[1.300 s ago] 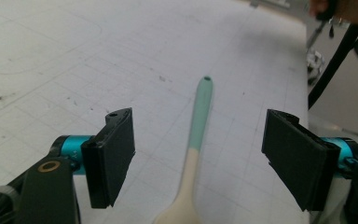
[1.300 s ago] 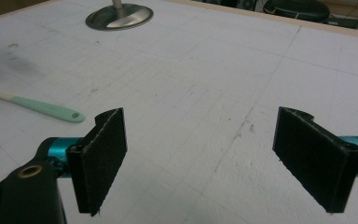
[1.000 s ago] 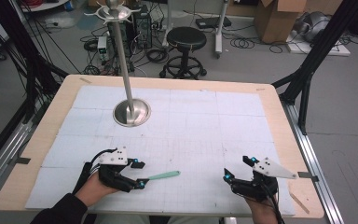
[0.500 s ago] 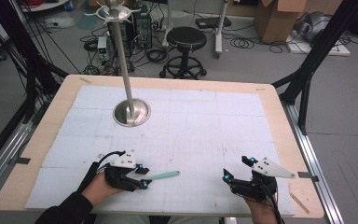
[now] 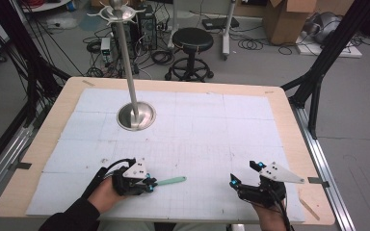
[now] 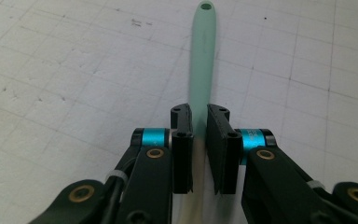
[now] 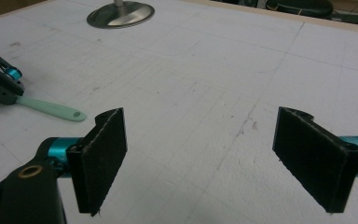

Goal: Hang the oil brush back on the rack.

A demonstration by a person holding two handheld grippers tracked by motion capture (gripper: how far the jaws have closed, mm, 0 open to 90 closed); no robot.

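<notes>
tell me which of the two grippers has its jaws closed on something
The left gripper: its jaws pinch the mint-green handle lying on the mat. The right gripper is wide open, holding nothing.

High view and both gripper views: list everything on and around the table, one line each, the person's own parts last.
Table: one, light wood rim, white gridded mat on top.
Metal stand: one, silver, round base on the mat's far left, pole rising with hooks on top.
Mint green handle: one, pale green with a hole at its free end, lying on the near mat, its near end between the left claw's jaws.
Stool: one, black, on the floor beyond the table.
Cardboard box: one, brown, far right floor.
Left claw: one, black, closed on the handle.
Right claw: one, black, open, holding nothing.
</notes>
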